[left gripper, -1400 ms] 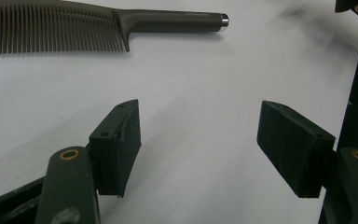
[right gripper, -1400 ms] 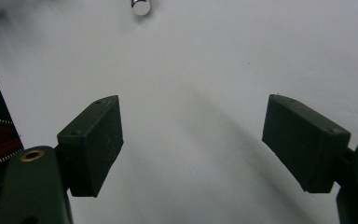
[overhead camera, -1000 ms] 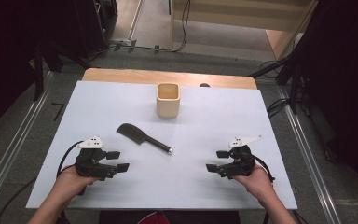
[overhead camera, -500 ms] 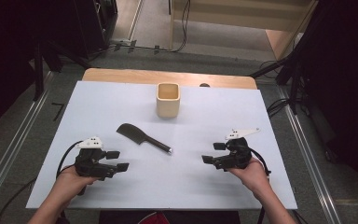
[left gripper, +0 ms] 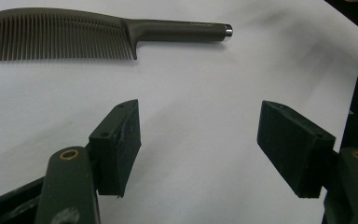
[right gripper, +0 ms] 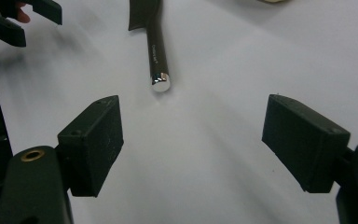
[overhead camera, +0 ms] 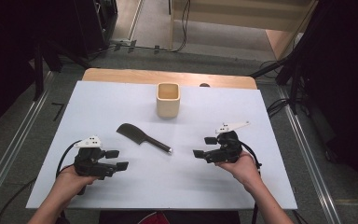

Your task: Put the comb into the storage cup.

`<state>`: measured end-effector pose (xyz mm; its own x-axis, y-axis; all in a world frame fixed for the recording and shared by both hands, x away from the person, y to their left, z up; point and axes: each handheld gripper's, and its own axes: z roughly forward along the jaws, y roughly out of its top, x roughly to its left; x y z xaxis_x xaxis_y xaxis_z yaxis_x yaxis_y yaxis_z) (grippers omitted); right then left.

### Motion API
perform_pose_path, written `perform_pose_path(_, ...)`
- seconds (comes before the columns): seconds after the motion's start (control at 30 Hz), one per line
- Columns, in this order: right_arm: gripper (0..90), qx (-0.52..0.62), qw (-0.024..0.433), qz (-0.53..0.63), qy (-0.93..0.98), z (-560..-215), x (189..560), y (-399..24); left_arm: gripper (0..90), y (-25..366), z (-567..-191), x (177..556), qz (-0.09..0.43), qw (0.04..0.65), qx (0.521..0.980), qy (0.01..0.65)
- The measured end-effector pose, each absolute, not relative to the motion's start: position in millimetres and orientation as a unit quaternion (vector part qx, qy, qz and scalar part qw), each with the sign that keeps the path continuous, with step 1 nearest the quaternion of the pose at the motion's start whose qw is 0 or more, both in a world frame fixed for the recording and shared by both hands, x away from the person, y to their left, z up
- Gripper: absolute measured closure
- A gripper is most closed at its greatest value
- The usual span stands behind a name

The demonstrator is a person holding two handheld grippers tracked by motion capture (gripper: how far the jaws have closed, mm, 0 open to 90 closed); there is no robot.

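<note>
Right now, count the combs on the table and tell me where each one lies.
1. The comb lies flat on the white table, in front of the cup, between the two grippers, touched by neither.

The only lettering in sight is a small line of pale print along the handle of the dark comb (left gripper: 98, 30). In the left gripper view it sits on the handle just short of the silver end cap; in the right gripper view it runs lengthwise down the handle above that cap. In both it is too small and blurred to read. From the high view the print cannot be made out.
</note>
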<state>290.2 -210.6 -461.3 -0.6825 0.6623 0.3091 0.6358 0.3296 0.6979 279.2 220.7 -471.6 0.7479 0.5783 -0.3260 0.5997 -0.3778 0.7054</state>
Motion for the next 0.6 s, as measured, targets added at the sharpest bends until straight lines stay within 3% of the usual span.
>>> perform_pose_path(0.6,19.6,0.383,0.013,0.420,0.823,-460,306,-183,31.3,221,-472,279,-0.013,0.432,0.830,0.354)
